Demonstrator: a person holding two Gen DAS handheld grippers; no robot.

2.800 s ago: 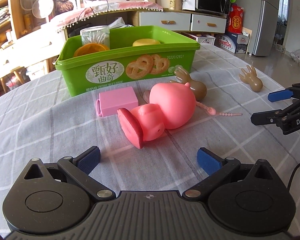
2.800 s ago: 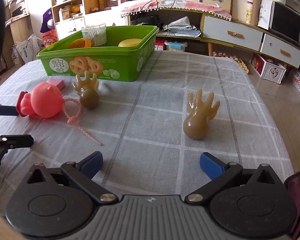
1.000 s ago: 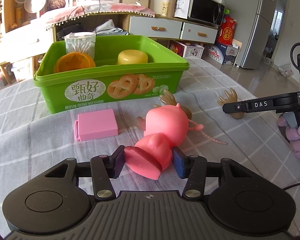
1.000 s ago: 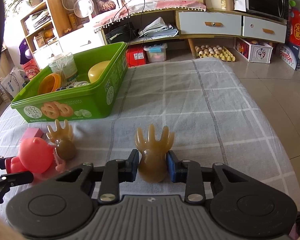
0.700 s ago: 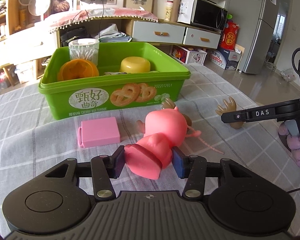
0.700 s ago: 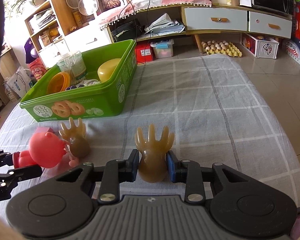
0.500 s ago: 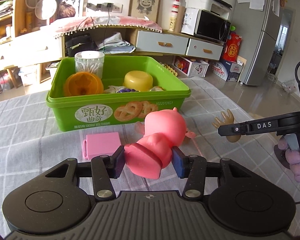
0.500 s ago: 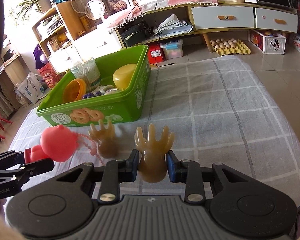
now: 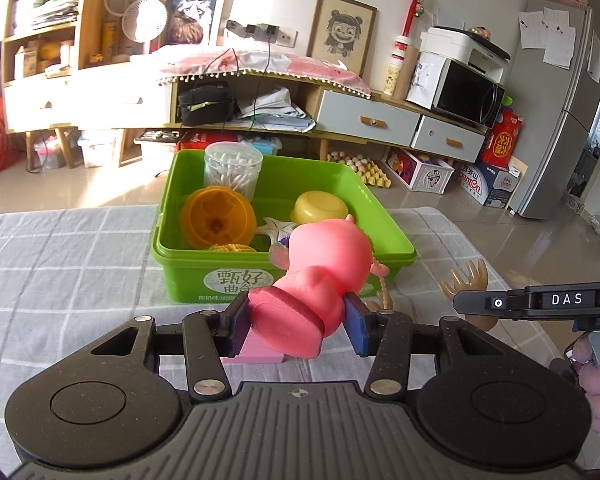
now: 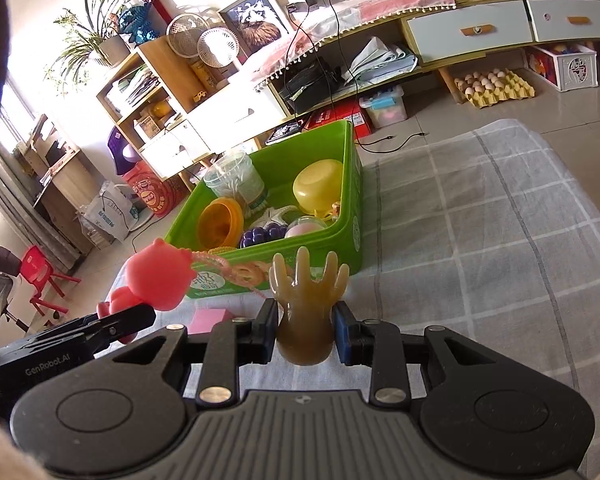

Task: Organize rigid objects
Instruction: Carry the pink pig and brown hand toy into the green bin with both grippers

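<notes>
A sunlit living room with a long cabinet [image 9: 260, 96] and a fridge [image 9: 556, 112] lies behind a counter [image 9: 60, 264] under grey checked cloth, where a green cookie tub [image 9: 284, 280] holds an orange cup [image 9: 216, 218], a yellow bowl [image 9: 320, 207] and a clear jar of cotton swabs [image 9: 233, 168]. The left gripper [image 9: 296, 326] has its fingers [image 9: 236, 326] pressed on the base of a pink pig toy [image 9: 320, 268], held above the cloth in front of the tub and over a pink box [image 9: 256, 350]. The right gripper [image 10: 305, 338], just beside it, has its fingers [image 10: 344, 334] clamped narrowly on an upright brown hand-shaped toy [image 10: 306, 308], also off the cloth near the tub's front wall.
</notes>
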